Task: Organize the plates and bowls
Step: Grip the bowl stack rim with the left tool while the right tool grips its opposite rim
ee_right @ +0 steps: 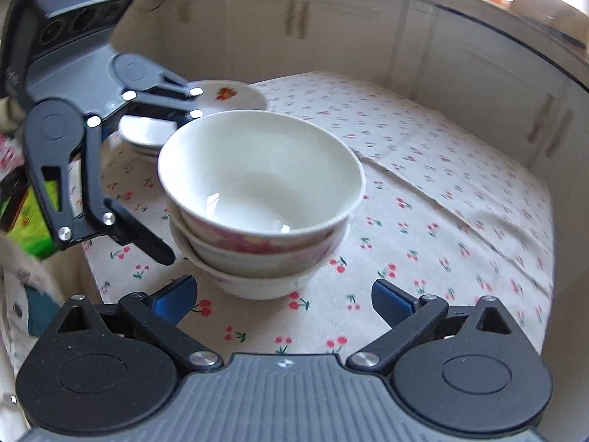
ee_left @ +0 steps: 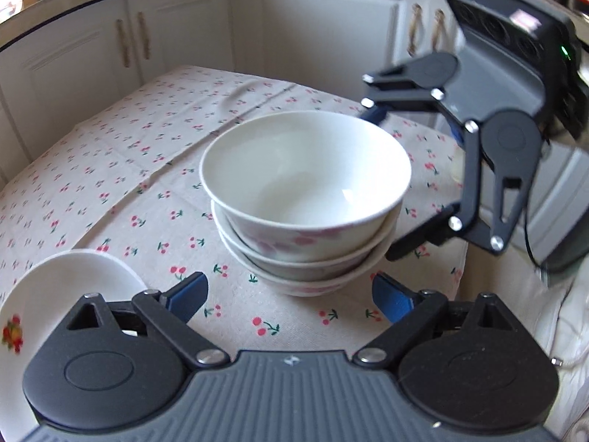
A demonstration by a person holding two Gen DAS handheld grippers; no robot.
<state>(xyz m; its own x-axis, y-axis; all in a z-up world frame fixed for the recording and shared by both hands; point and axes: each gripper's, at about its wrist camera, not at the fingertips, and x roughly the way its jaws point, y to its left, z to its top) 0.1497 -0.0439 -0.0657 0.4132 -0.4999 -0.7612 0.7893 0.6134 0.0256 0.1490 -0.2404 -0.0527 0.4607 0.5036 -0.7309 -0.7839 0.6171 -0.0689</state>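
Partly hidden behind the left tongs [ee_right: 184, 184], plates [ee_right: 228, 97] blur; both tongs gape wide, empty.

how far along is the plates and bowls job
Looks mostly done: three bowls sit nested in one stack on the cherry-print tablecloth, and the plates are piled together beyond it. Nothing is in hand: the left gripper and right gripper are both open and empty, on either side of the bowl stack. Possibly left: moving the stacks elsewhere.
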